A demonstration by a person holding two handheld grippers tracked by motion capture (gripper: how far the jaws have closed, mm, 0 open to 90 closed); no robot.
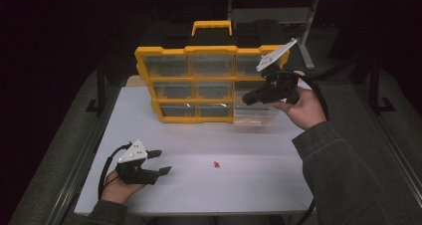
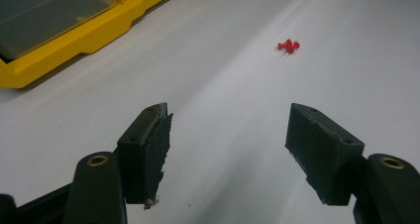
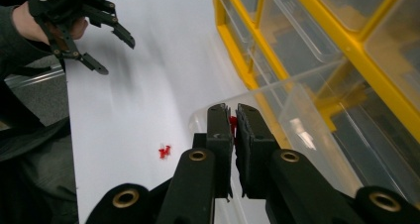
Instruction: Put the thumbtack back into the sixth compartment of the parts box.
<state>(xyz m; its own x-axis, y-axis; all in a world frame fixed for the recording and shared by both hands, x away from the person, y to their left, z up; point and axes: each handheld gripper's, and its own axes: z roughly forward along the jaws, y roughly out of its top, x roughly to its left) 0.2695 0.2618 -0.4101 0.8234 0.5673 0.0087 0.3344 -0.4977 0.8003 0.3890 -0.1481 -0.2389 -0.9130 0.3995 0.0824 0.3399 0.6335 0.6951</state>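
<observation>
On the white table (image 1: 259, 180), left jaws gape; right jaws pinch a red pushpin (image 3: 233, 123).

A: Where is there room to pass on the white table (image 1: 259, 185)?

B: Across the near half. Just two red push pins (image 1: 216, 164) lie mid-table, and the left gripper (image 1: 161, 162) hovers at the near left corner.

A: And farther back?

B: The upright yellow organiser (image 1: 199, 80) blocks it. A clear drawer (image 1: 255, 113) juts out at its lower right, with the right gripper (image 1: 247, 98) directly above.
</observation>
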